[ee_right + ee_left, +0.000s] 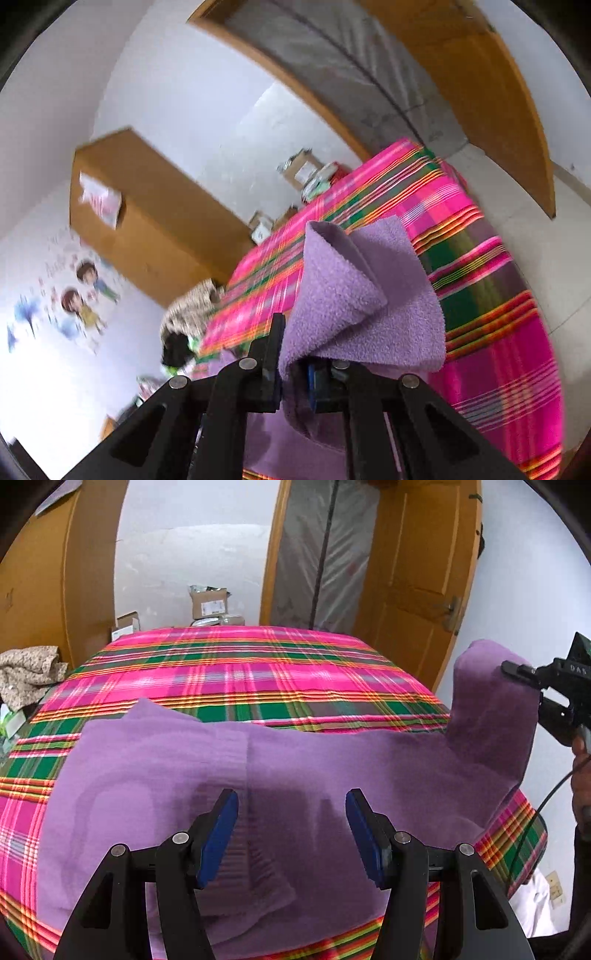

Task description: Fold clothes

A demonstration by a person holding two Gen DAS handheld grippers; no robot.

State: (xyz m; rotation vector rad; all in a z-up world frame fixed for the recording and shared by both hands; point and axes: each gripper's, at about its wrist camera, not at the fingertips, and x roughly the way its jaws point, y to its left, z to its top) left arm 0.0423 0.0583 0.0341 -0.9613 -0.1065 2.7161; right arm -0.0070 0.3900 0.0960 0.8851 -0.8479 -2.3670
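**Lifted corner could slip or drag the whole garment**

The right gripper [291, 373] is clamped on a corner of the purple garment [229, 775], with the fleecy cloth bunched between its fingers and flopping forward over them. In the left wrist view that corner stands raised off to the right of the left gripper [291, 830], while the rest of the garment lies flat on the plaid bedspread [240, 672], directly beneath and ahead of the left fingers. The left gripper's jaws stand wide apart over the cloth, holding nothing.

My judgement of the risks: the bite looks small and near the edge, so a quick swing could pull the cloth free. With nothing pinning the flat part, carrying the corner across may drag the whole garment sideways instead of creasing it, leaving a crooked fold. The loose flap ahead of the right fingers may also double under itself.
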